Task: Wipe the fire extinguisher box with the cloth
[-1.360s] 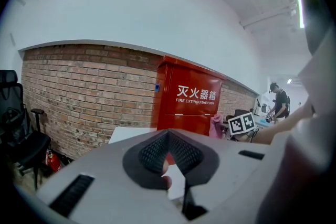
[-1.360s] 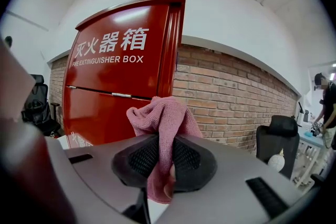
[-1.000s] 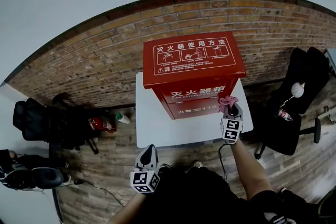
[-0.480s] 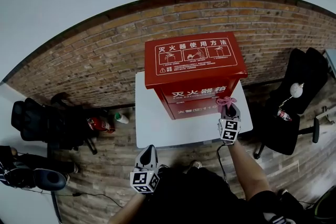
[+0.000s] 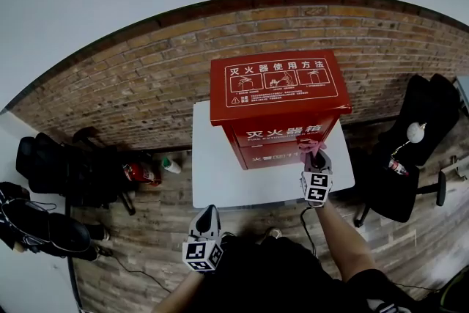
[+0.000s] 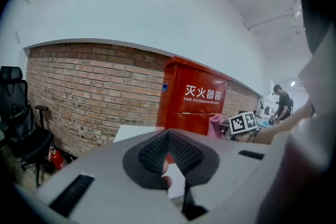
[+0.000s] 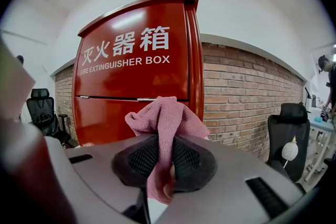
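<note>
Little of the wiping could be judged as done. The pink cloth (image 7: 164, 115) was clenched in the right gripper (image 7: 160, 139), near the front of the fire extinguisher box (image 7: 131, 60) on the counter (image 5: 220, 172). Contact could not be told. The left gripper (image 6: 168, 134) was closed on nothing, well apart from the box.

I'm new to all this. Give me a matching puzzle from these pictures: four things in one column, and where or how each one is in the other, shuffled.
1 red metal fire extinguisher box
2 pink knitted cloth
3 left gripper
4 black office chair

A pinched in the right gripper
B on the floor by the brick wall
C on the white table
D shut, holding nothing

Pairs: 1-C, 2-A, 3-D, 4-B
</note>
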A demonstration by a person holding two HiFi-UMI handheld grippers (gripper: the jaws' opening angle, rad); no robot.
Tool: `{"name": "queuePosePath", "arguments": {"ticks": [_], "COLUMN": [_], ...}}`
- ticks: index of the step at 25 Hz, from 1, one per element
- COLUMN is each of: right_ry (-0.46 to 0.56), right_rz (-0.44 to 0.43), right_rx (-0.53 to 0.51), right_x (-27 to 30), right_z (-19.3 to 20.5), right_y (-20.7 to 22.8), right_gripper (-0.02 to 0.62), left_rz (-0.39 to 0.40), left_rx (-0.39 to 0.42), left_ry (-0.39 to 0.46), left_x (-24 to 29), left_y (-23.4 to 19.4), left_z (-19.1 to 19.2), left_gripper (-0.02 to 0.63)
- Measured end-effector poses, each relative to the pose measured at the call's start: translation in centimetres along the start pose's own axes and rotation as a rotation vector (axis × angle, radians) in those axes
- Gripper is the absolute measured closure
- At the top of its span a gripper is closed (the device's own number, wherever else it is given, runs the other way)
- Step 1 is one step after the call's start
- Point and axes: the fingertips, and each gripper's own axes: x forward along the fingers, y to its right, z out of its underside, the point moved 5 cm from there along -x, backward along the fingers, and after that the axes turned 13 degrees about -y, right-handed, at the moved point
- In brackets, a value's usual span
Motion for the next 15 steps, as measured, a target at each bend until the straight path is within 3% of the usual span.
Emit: {"name": "queuePosePath", "arguments": {"ticks": [15], "right_ry": [0.002], "right_rz": [-0.077], "right_rx": [-0.060], "right_x": [0.2], "right_z": [-0.7], "right_y": [-4.0], "right_gripper": [0.531], "left_rz": [-0.002], "left_rx": [-0.004], "left_ry": [0.001], "left_x": [-0.1], "left_y": [-0.6], "left_z": [0.1], "left_gripper": [0.589]}}
